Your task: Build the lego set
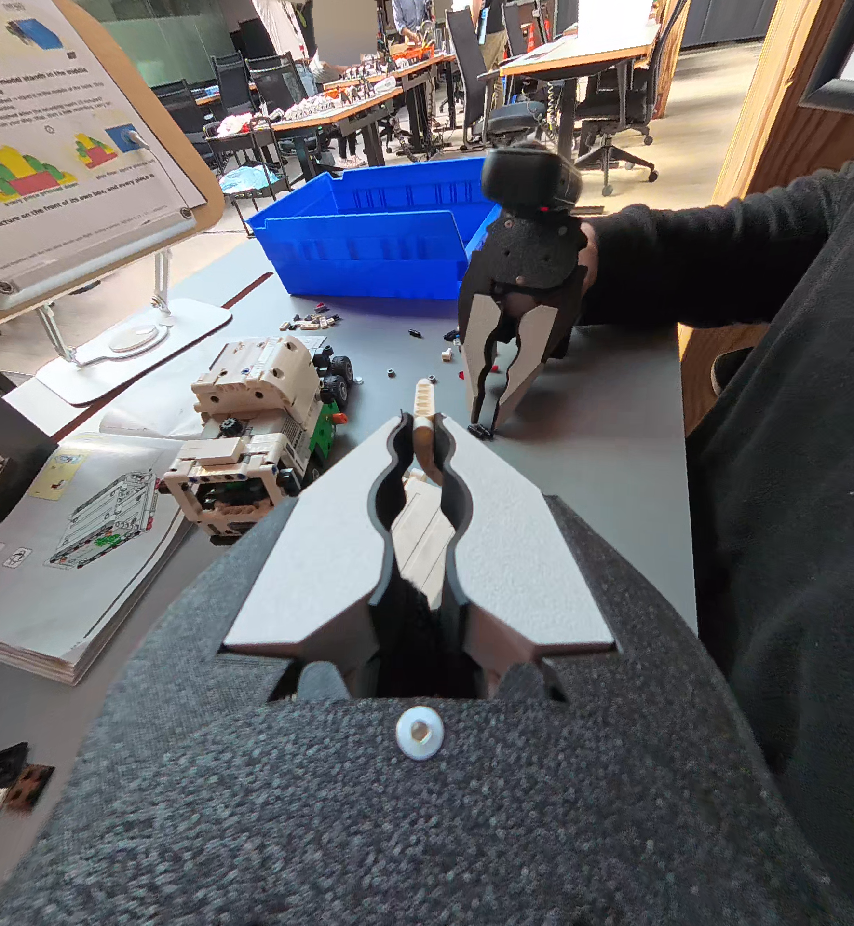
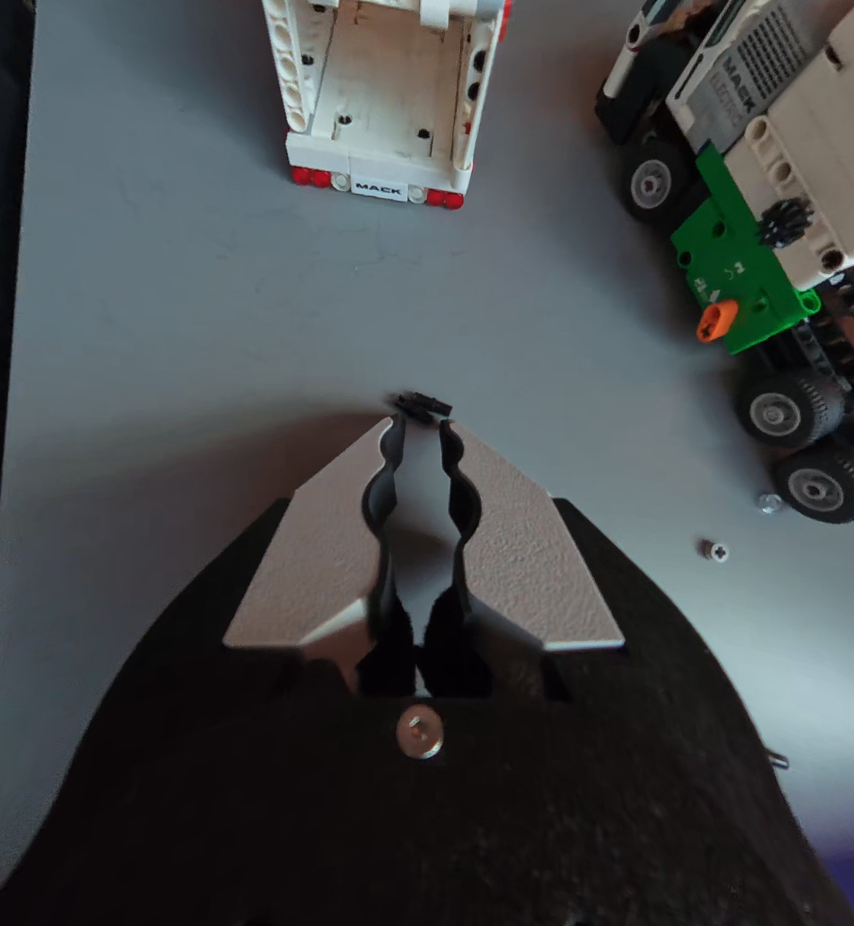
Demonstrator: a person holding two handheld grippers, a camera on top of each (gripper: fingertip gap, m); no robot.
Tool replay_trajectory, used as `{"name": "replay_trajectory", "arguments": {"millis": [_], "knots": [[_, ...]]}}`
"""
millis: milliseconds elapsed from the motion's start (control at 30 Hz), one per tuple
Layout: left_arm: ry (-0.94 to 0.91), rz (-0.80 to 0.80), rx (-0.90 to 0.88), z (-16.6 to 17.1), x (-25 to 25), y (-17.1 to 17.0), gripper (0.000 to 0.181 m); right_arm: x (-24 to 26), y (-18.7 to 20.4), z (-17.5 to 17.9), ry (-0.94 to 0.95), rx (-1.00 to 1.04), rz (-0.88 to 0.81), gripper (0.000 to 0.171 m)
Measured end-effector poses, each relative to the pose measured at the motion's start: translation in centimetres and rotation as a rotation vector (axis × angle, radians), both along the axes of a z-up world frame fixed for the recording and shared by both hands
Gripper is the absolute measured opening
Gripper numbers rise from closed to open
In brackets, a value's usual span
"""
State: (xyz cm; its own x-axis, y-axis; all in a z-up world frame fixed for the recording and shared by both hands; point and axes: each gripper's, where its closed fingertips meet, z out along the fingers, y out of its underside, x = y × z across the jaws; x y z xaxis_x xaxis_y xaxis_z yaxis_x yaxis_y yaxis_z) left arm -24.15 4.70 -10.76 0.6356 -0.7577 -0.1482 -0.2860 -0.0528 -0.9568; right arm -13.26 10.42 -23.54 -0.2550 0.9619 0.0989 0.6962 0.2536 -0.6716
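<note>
Left gripper [image 1: 424, 420], centre of its view, fingers pinched on a cream beam [image 1: 424, 401]; most of the white box part [image 1: 422, 526] under it is hidden by the fingers. In the right wrist view that box [image 2: 379, 100] sits at top centre, cut off by the frame edge, with a lettered plate on its rear between red lights.

Right gripper [image 2: 418, 423], fingers narrowly apart, tips pointing down at the tabletop [image 2: 214, 300]. A small black pin [image 2: 422, 403] lies just past the tips, blurred; whether they touch it is hard to make out. In the left view the same gripper [image 1: 485, 426] stands at centre right, pin [image 1: 480, 430] at its tips.

Truck [image 1: 259, 426] at centre left, part built, green block and black wheels; at the right edge of the right view it [image 2: 765, 200] is cropped, lettering on its grey grille panel. Booklet [image 1: 64, 541] lower left, printed sheet on a stand [image 1: 64, 125] upper left, both cut off. Blue bin [image 1: 364, 240] upper centre, loose bits [image 1: 314, 320] before it, too small to tell apart.
</note>
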Motion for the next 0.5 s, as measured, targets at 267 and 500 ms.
{"name": "replay_trajectory", "arguments": {"millis": [267,500], "knots": [[0.034,0.034,-0.016,-0.8,-0.9,-0.6,0.005,-0.8,-0.8,-0.1,-0.010,-0.033,0.151,0.005],[0.012,0.036,0.018,-0.1,-2.3,-0.4,0.005,1.0,-0.6,2.1,-0.146,-0.042,0.110,0.003]]}}
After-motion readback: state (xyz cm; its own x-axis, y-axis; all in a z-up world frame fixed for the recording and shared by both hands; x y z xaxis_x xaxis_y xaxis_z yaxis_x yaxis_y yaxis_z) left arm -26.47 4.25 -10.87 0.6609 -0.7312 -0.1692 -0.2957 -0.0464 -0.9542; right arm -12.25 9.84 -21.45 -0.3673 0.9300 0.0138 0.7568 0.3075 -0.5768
